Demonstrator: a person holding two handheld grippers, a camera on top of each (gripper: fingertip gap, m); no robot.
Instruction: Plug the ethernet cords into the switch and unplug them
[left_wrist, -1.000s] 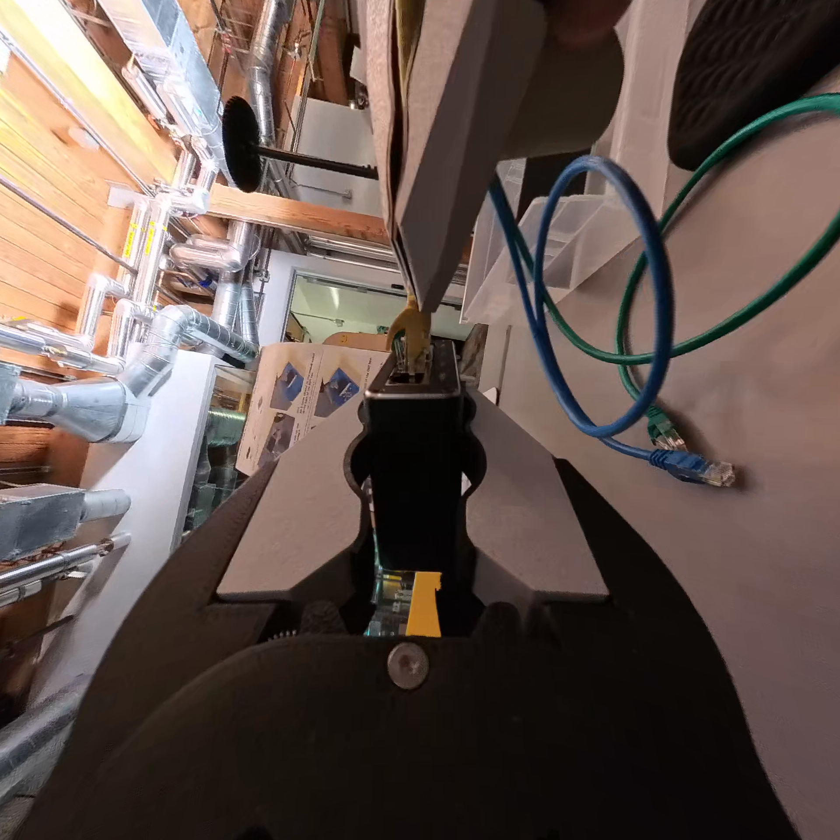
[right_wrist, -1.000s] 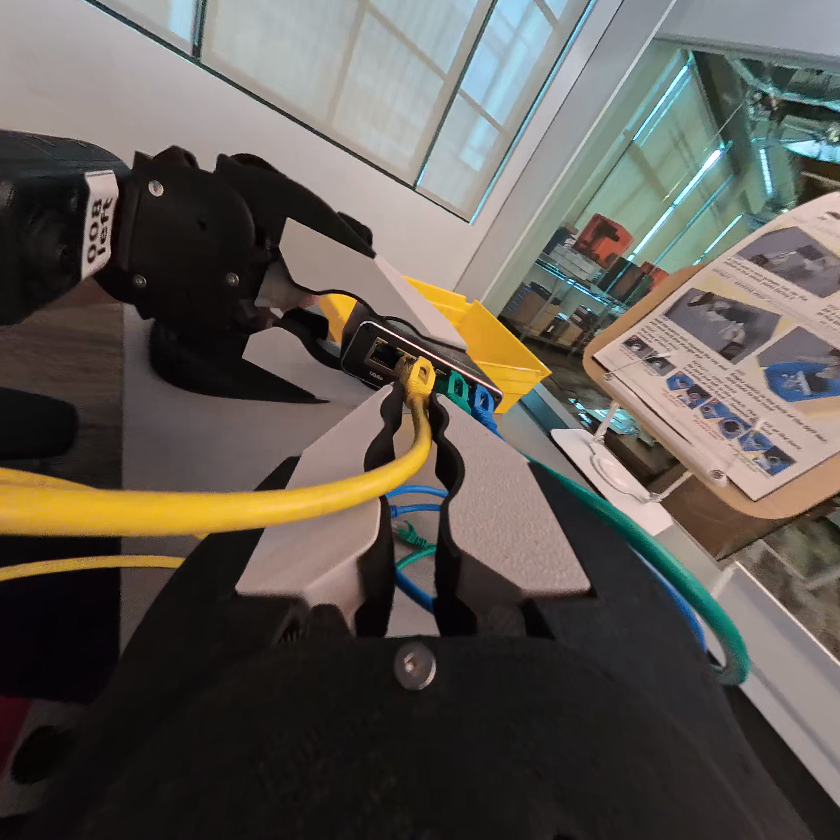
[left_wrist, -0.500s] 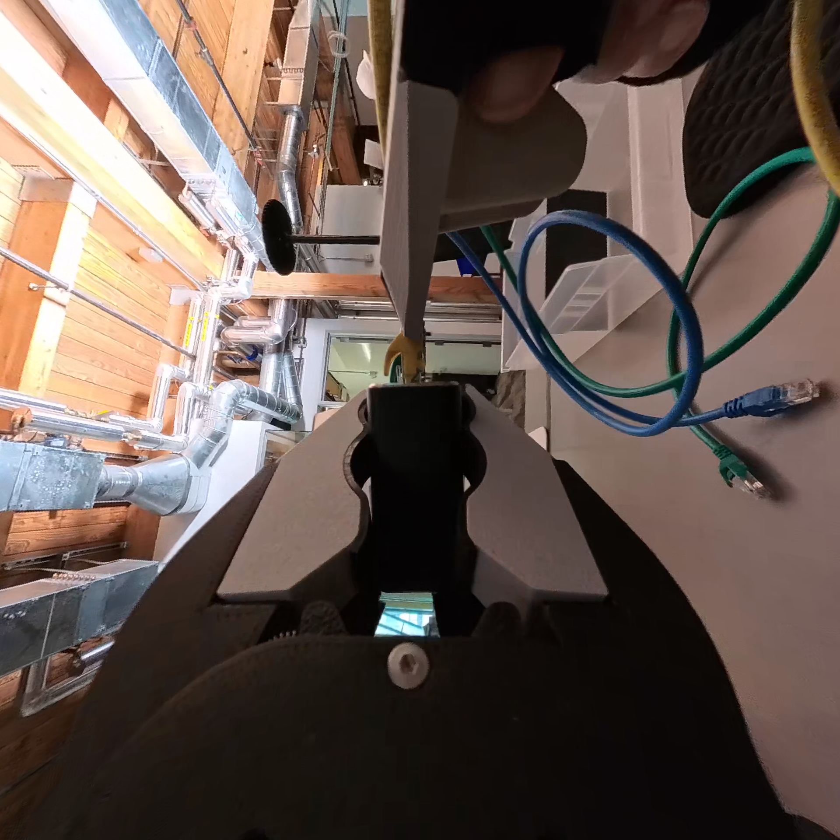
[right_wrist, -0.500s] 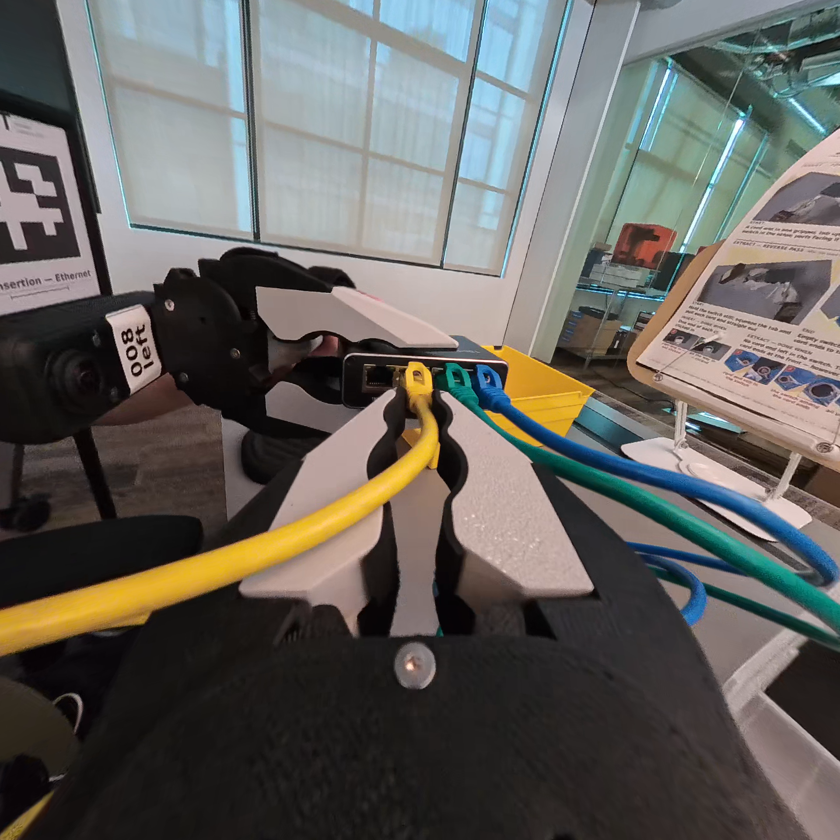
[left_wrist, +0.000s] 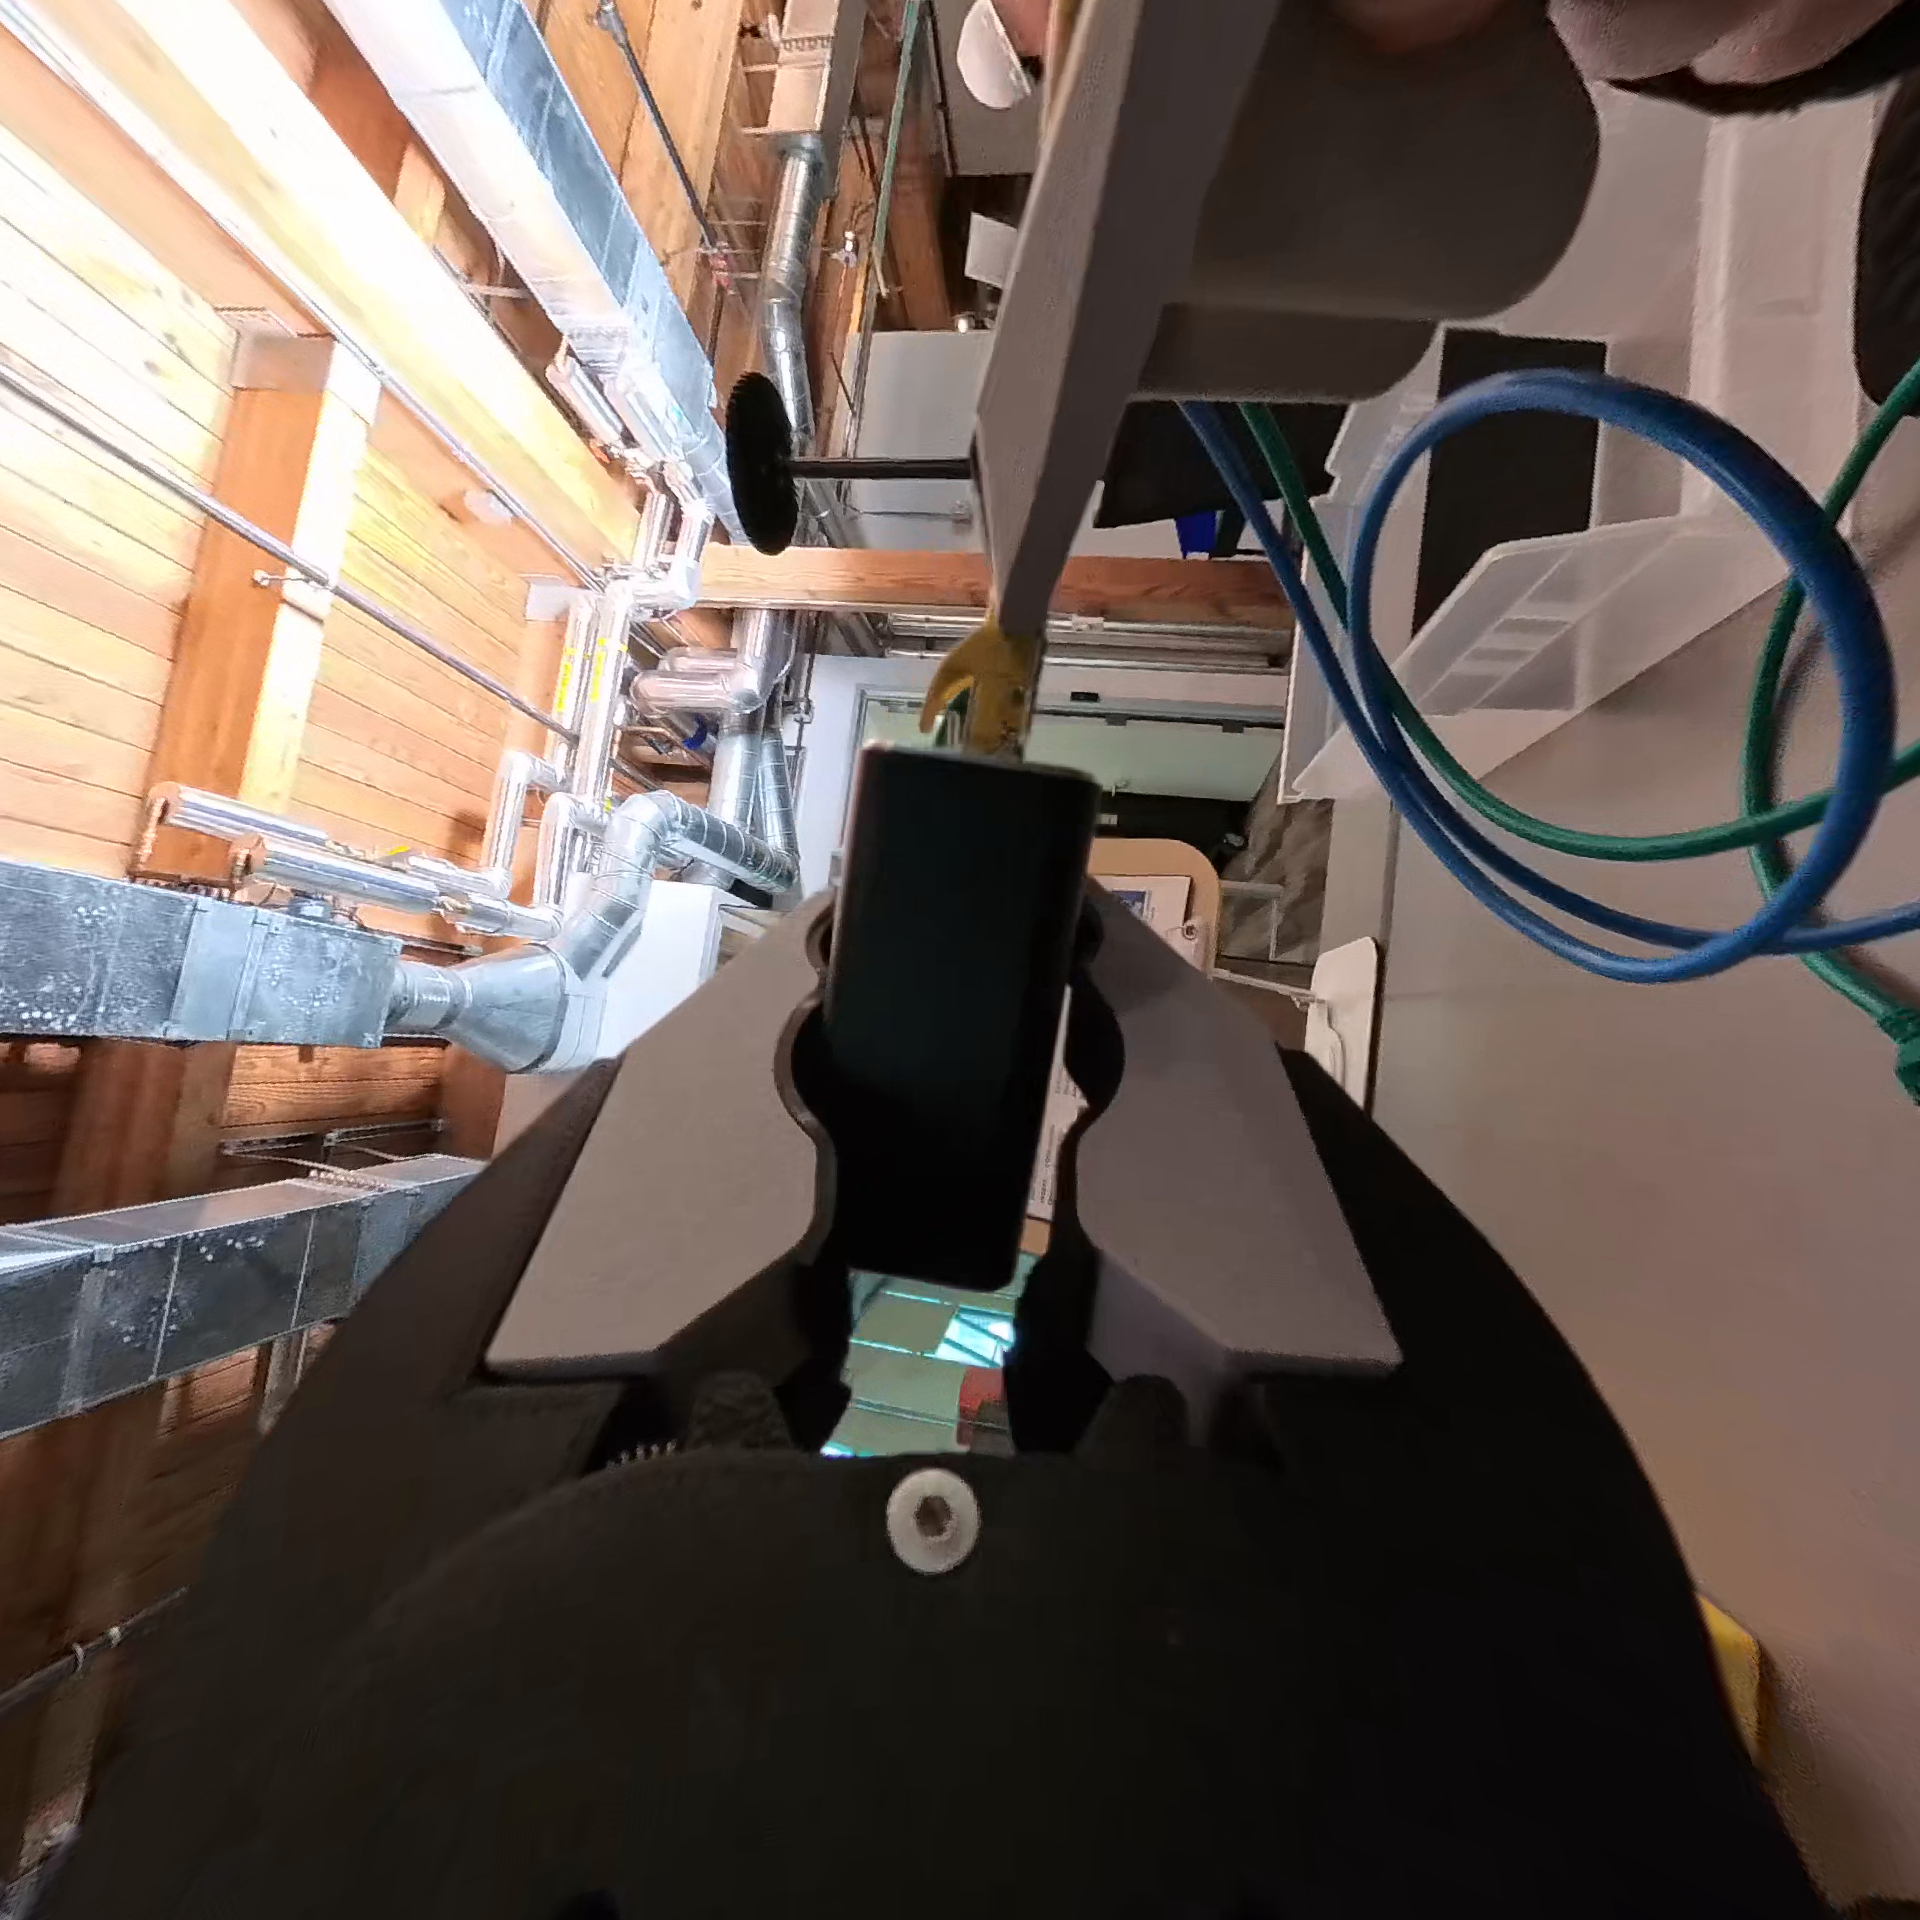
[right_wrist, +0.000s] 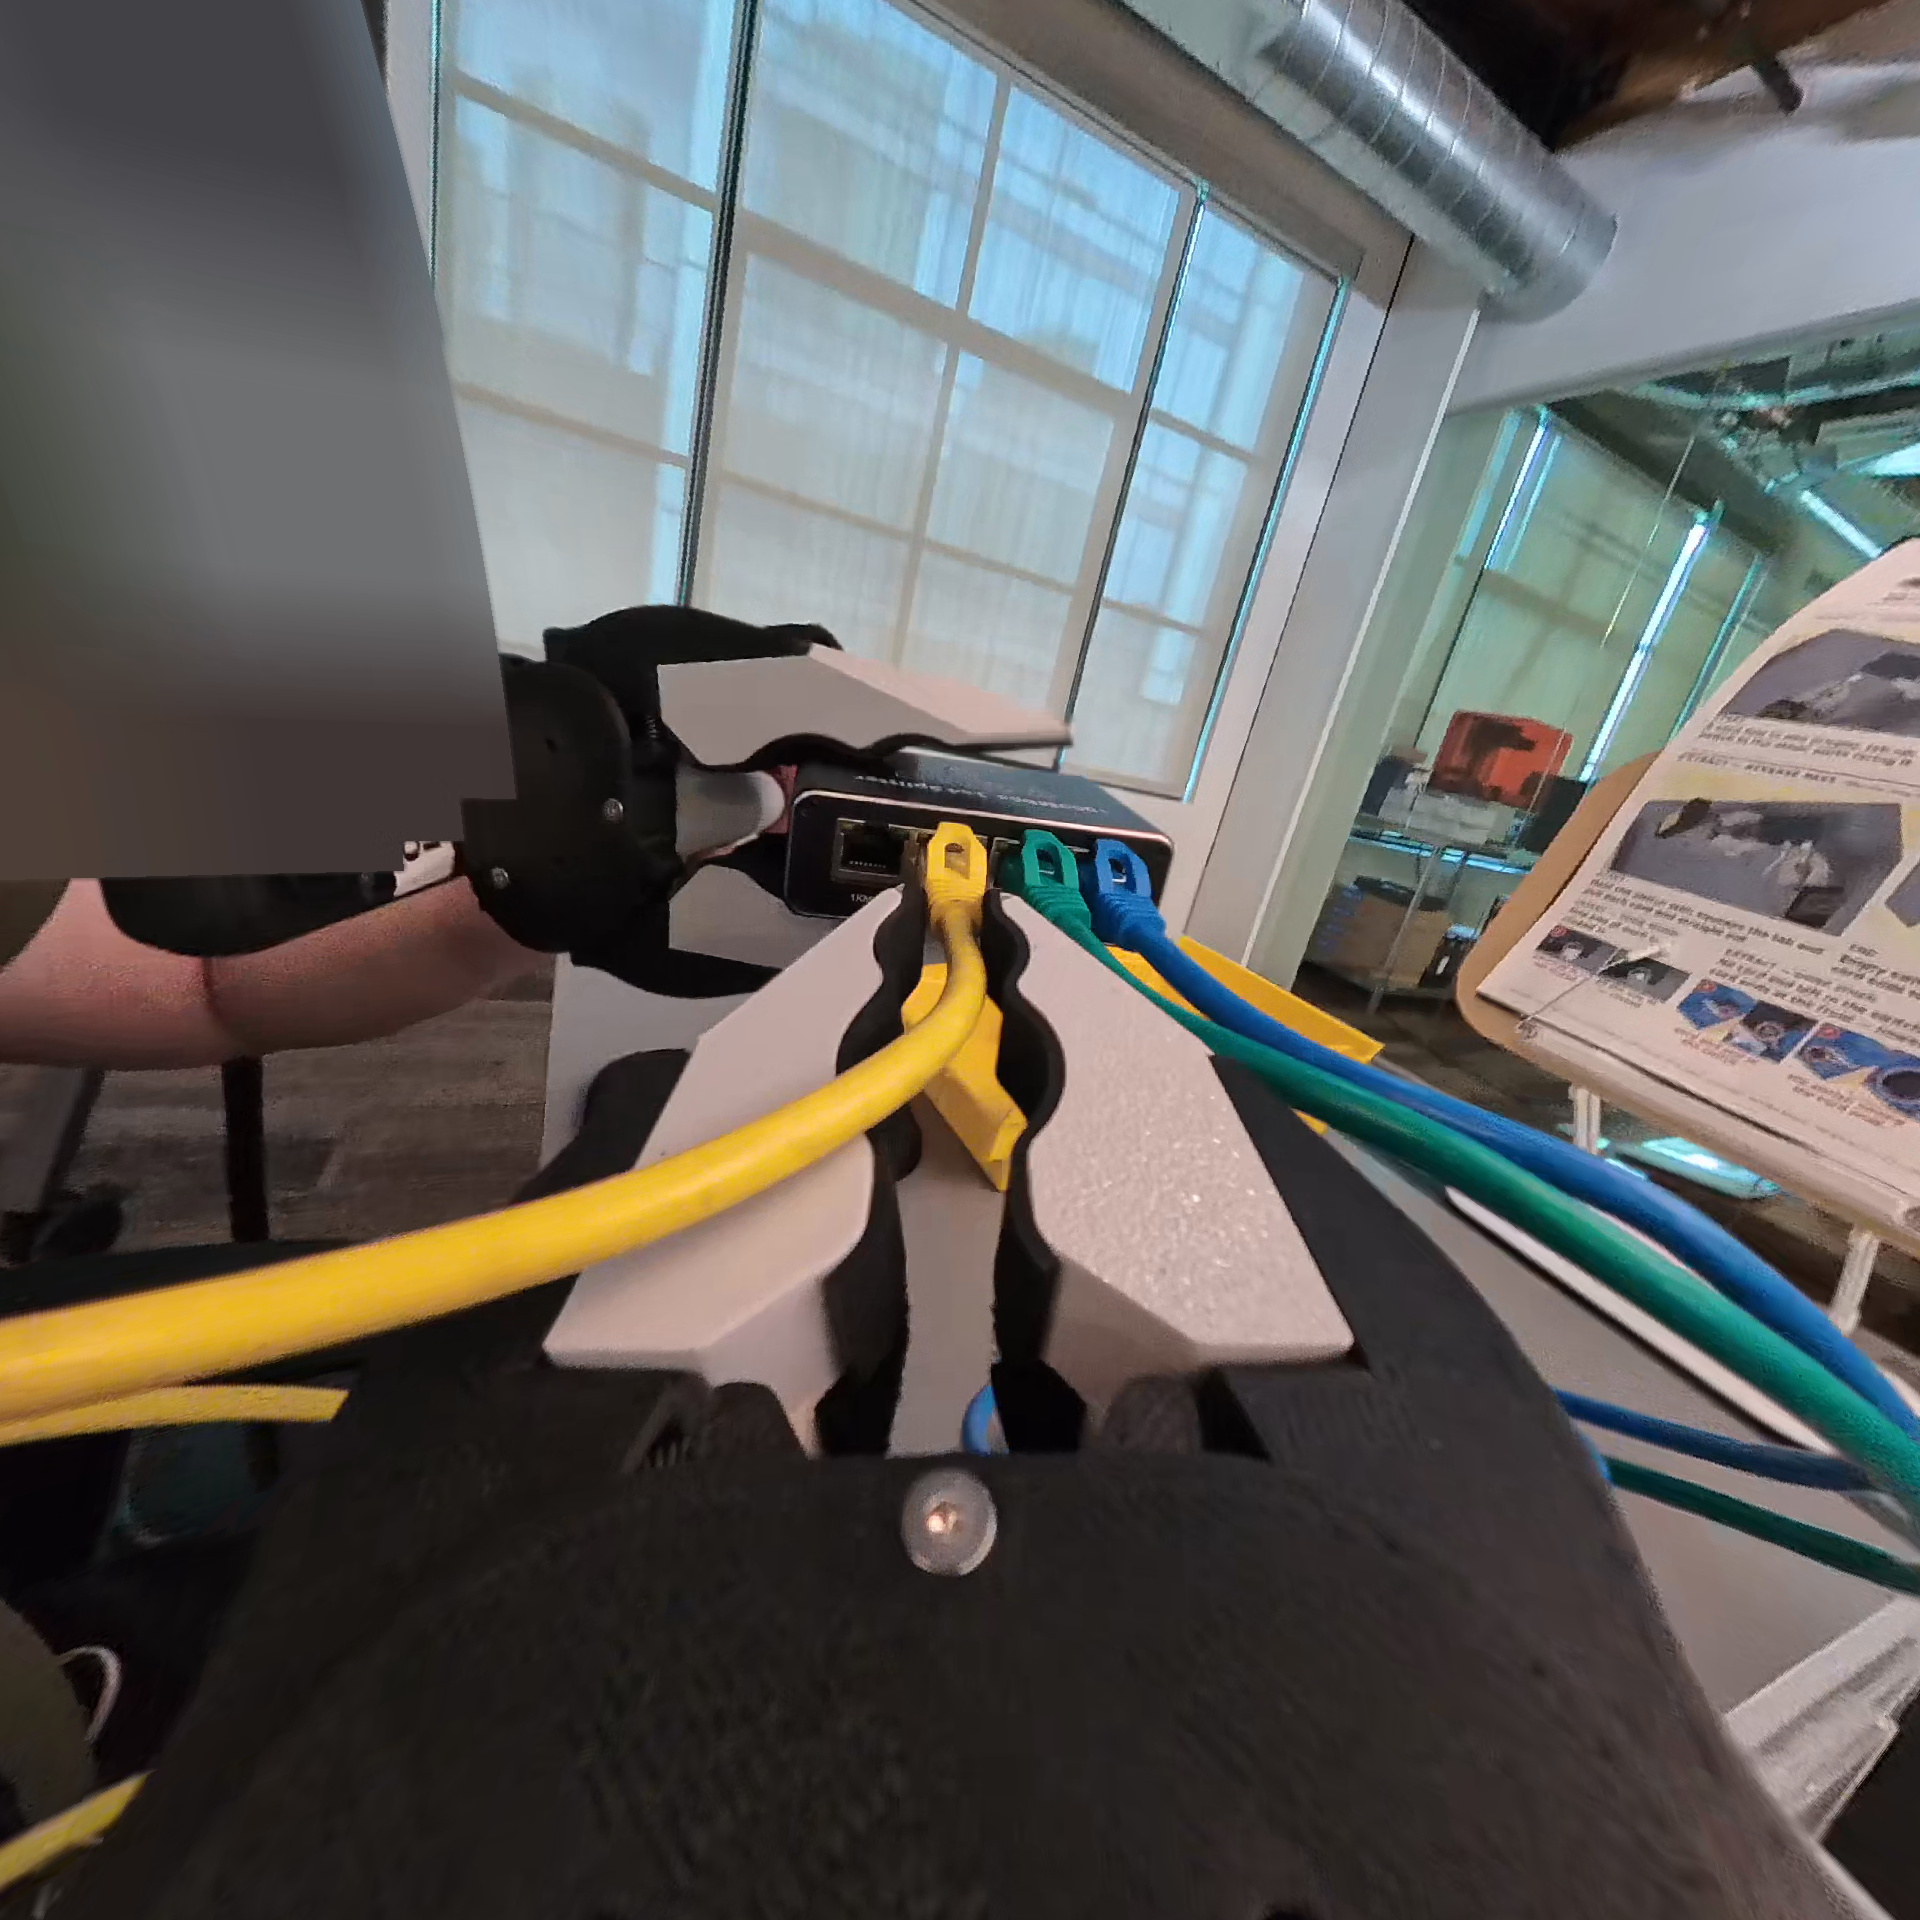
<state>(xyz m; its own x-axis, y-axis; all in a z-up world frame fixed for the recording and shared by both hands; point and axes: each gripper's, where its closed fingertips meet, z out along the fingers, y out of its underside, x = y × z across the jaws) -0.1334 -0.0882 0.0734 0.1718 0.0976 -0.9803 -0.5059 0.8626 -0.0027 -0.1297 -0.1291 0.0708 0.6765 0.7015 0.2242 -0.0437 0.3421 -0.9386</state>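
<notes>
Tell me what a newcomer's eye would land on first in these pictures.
First, the black switch, lifted off the table and clamped in the left tool, with yellow plug, green plug and blue plug side by side in its ports. Next, the right tool closed on the yellow cord just behind its plug.

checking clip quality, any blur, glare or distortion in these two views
Left wrist view: the wooden ceiling is blown out at upper left and the switch reads as a featureless black block. Right wrist view: wide-angle bending at the edges, bright window, sharp yellow cord.
</notes>
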